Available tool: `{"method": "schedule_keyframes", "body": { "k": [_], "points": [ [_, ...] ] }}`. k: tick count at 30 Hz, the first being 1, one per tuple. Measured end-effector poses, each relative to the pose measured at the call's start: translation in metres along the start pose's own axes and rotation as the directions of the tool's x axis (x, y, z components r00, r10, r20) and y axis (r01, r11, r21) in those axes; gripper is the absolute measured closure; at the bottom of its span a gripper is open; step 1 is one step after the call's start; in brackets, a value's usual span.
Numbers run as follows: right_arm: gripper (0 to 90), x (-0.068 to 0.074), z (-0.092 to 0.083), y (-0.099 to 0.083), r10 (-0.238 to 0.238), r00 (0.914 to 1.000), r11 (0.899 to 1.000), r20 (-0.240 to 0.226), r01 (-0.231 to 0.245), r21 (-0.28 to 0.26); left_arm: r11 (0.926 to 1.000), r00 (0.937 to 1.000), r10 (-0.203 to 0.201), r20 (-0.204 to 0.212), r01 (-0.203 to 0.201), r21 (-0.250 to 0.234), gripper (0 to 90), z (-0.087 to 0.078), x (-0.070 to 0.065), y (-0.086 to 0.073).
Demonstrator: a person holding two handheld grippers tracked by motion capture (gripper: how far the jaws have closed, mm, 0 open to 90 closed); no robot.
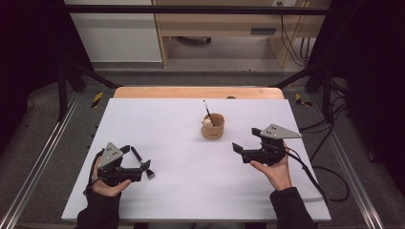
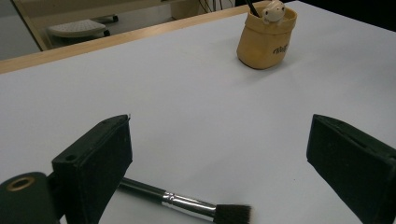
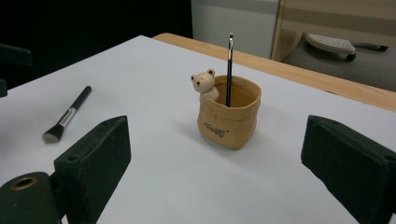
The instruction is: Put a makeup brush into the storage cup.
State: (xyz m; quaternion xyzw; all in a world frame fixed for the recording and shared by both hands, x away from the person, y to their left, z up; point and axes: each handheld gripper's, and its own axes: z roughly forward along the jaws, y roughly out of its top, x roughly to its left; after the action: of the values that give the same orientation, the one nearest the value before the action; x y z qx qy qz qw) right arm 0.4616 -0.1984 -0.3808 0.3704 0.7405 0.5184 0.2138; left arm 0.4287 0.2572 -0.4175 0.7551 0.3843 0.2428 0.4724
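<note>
A tan pot (image 1: 213,128) with a small bear figure on its rim stands upright in the middle of the white table (image 1: 191,191). A thin black brush (image 1: 207,109) stands in it. A black makeup brush (image 1: 136,153) lies flat at the left. My left gripper (image 1: 136,157) hovers open over that makeup brush (image 2: 187,203), which lies low between the jaws, untouched. My right gripper (image 1: 247,139) is open and empty, to the right of the pot (image 3: 229,121) and pointing at it from a short way off. The makeup brush (image 3: 67,114) shows beyond its left jaw.
The table's far edge is a wooden strip (image 1: 198,92). Beyond it stand a wooden desk (image 1: 229,28) and dark frame posts at both sides. A cable (image 1: 315,181) trails from the right gripper over the table's right edge.
</note>
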Motion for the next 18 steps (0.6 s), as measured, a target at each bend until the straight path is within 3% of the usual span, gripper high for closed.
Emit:
{"method": "schedule_keyframes", "body": {
  "k": [18],
  "points": [
    [7.0,-0.007,-0.020,-0.024,0.018,0.9997,1.000,0.018,-0.018,-0.011,1.0000,1.0000,-0.003,-0.002,0.003,0.001,6.1,0.000,0.001,0.000]
  ]
}}
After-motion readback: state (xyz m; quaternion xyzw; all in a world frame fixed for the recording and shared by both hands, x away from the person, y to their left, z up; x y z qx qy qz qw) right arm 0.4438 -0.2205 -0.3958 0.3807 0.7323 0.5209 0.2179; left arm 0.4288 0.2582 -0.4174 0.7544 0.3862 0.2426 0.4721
